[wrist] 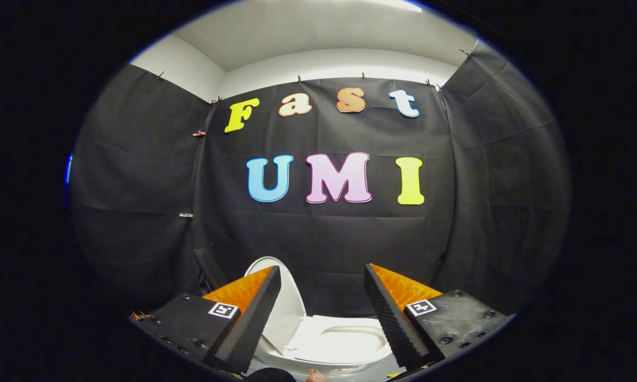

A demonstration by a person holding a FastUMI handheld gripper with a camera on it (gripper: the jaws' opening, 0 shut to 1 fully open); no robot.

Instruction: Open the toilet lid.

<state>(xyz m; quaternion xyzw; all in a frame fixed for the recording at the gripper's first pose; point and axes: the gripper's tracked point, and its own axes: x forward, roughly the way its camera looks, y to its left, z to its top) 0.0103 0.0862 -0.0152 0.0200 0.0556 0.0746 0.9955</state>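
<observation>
Beyond the gripper, whose two fingers stand spread apart with nothing between them, sits one white toilet. Its single lid is raised, standing upright at the bowl's left side against the black cloth wall. One seat ring lies flat beside the lid.

Forward-facing view above toilet, toward wall.

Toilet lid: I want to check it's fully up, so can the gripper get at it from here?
Probably yes. The gripper is open and holds nothing, and the raised lid stands just beyond its fingers, beside the seat, with nothing between them.
</observation>
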